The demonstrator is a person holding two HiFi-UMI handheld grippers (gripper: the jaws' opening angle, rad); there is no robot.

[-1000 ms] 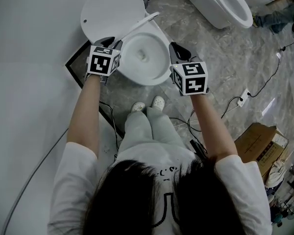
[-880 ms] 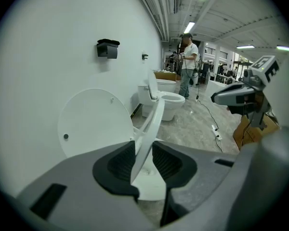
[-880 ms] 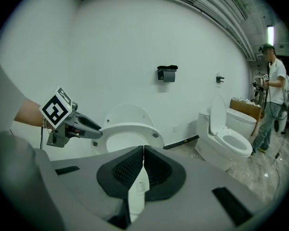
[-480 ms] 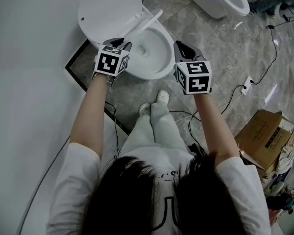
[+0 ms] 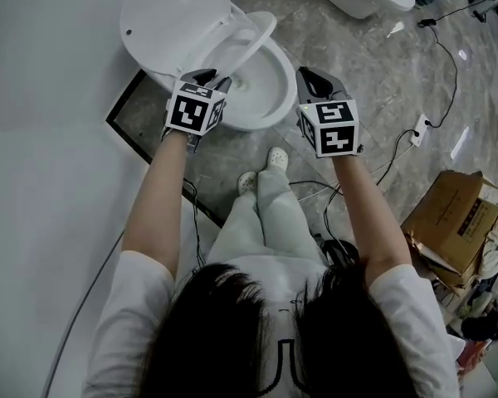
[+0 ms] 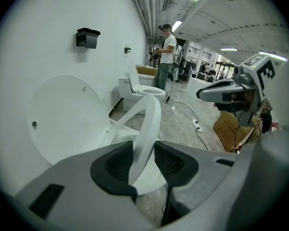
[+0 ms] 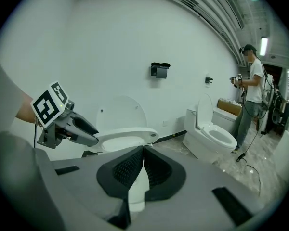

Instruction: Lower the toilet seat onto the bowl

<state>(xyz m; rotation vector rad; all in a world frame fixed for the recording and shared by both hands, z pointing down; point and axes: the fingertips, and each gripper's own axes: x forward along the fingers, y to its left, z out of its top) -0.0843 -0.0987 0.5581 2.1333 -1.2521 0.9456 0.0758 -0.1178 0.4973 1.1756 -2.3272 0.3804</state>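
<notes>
Seat (image 5: 261, 33) shines glossy white, smooth plastic; bowl (image 5: 280, 104) glazed and slick. Floor (image 5: 373, 73) is polished grey veined stone, reflecting light. Box (image 5: 456, 218), dull brown cardboard. Left tool (image 6: 143, 147): matt grey shell, ribbed black pads (image 6: 113, 165).

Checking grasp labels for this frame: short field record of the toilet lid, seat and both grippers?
lid: raised
seat: tilted, partway between lid and bowl, not yet down
left gripper: jaws astride the seat's rim, have just been opening, not clamping
right gripper: jaws together, empty, off to the bowl's side
task: unfinished
</notes>
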